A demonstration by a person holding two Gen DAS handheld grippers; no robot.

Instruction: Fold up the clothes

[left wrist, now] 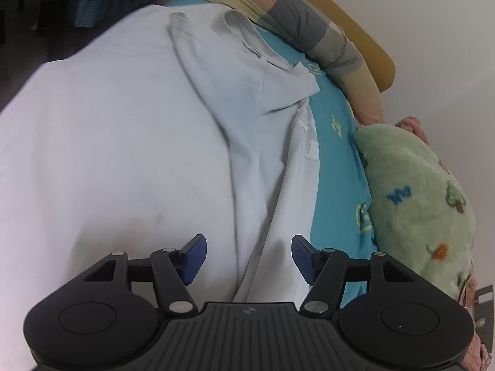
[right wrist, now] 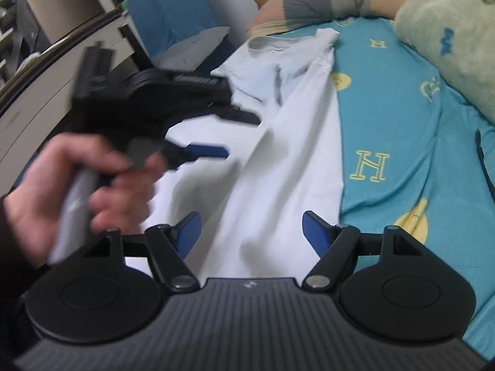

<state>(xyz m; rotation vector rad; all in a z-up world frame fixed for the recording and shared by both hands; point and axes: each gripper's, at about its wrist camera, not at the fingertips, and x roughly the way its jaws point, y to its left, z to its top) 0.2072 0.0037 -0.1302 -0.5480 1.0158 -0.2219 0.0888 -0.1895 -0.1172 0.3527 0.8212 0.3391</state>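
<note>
- I count one garment: a pale shirt point(left wrist: 191, 117) of thin, creased cloth with a collar, lying spread on the bed's teal printed sheet point(right wrist: 386, 117).
- Beside it I see one fuzzy green blanket point(left wrist: 414, 191) and one long pillow point(left wrist: 312, 27) in pink, grey and tan blocks.
- My left gripper point(left wrist: 249, 258) hovers over the shirt's lower part, blue-padded jaws wide, holding nothing.
- My right gripper point(right wrist: 250, 232) is likewise spread wide above the shirt.
- A hand point(right wrist: 77, 185), blurred, grips the left tool's handle.
</note>
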